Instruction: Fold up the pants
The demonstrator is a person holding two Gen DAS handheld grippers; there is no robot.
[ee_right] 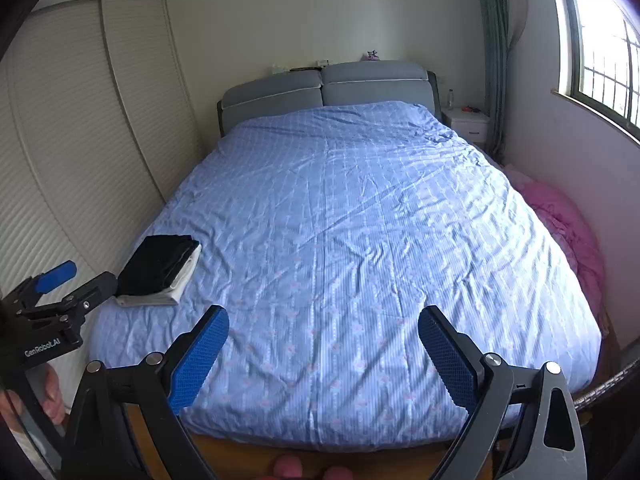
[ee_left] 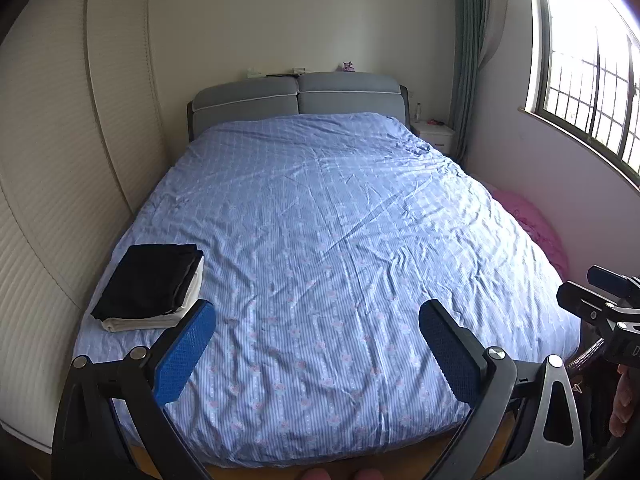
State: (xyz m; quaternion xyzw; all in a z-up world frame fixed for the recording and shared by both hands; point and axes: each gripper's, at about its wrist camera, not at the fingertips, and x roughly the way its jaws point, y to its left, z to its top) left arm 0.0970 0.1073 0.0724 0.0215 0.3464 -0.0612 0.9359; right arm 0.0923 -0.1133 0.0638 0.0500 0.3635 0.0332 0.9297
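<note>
Both grippers hang over the near end of the bed (ee_left: pixel 320 220), jaws spread wide and holding nothing: the left gripper (ee_left: pixel 318 344) and the right gripper (ee_right: pixel 323 346). The folded black pants (ee_left: pixel 150 278) lie on a folded white cloth (ee_left: pixel 140 322) at the bed's near left corner. Only the right wrist view shows the left gripper from the side, marked "GenRobot.AI", with a hand (ee_right: pixel 50 394) on its handle. Only the left wrist view shows the right gripper's body at the right edge, its lettering cut off and unreadable.
</note>
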